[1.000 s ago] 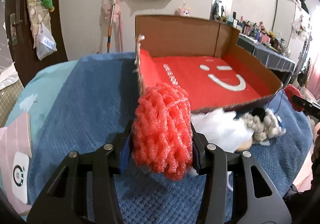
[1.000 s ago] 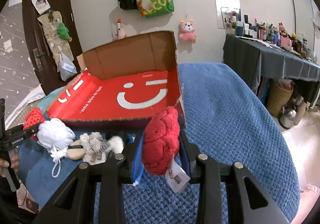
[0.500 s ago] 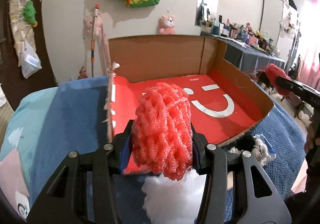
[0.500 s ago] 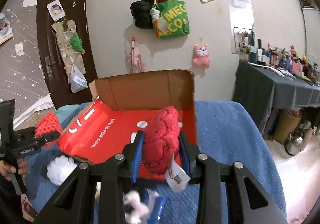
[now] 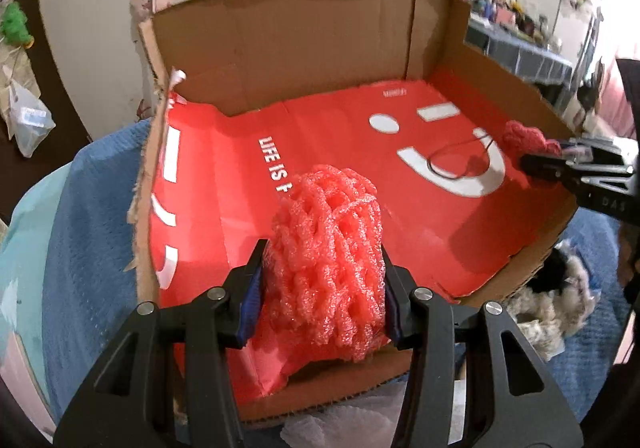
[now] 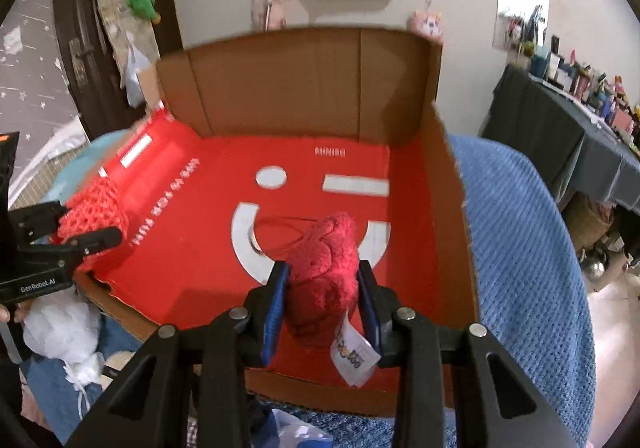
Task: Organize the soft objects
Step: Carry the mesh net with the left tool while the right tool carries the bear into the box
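A shallow cardboard box [image 5: 288, 35] with a red smiley floor lies open on a blue blanket; it also shows in the right wrist view [image 6: 308, 83]. My left gripper [image 5: 322, 296] is shut on a coral foam net ball [image 5: 328, 260] and holds it over the box's near left part. My right gripper [image 6: 322, 296] is shut on a dark red plush toy [image 6: 324, 272] with a paper tag, over the box's near right part. Each gripper shows in the other's view: the right gripper [image 5: 532, 155], the left gripper [image 6: 86, 226].
A white mesh sponge [image 6: 64, 328] and a furry grey toy [image 5: 560, 288] lie on the blue blanket [image 6: 528, 248] in front of the box. A cluttered dark table [image 6: 568, 119] stands at the right. A door [image 6: 80, 47] is at the far left.
Both grippers have risen from the blanket and moved forward over the box's front rim, each still holding its object. The box now fills both views.
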`<state>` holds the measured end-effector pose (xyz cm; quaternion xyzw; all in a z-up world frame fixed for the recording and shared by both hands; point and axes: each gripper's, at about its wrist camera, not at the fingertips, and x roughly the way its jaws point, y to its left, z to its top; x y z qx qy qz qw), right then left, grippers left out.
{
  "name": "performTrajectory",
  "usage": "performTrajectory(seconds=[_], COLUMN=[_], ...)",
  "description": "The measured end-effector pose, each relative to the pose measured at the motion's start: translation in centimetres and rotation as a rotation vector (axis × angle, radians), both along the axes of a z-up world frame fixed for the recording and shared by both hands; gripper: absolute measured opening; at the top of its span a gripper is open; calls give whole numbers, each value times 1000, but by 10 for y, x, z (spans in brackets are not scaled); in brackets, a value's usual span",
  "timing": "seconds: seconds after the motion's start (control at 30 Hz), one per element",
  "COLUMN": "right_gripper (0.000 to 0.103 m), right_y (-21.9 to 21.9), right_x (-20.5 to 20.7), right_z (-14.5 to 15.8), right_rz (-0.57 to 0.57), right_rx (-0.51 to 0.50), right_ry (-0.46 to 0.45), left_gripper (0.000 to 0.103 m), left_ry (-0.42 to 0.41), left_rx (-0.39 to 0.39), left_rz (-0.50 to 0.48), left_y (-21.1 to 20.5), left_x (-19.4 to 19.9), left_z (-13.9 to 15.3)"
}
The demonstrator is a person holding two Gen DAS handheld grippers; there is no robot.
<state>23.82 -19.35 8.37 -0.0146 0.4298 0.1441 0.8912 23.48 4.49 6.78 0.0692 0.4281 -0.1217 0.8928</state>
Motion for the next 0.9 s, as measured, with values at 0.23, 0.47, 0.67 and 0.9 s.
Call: performTrajectory(seconds=[0.23,0.47,0.67,0.9], right_gripper=[36,37,42,47], right_y=[9,18,21,24], right_x=[11,20,21,20], right_z=[-13,-23,-28,-30], right_rz=[37,54,61,69], right_rx=[-69,-134,-162,-174], right_ry=[98,150,165,165], left_gripper=[48,50,51,51], left_ry=[84,120,122,119], left_rx=[58,81,96,95], left_rz=[-37,-59,-64,-66], left_y=[-7,-8,-11,-12], left_x=[12,19,23,24], left_z=[-14,-16,-19,-19])
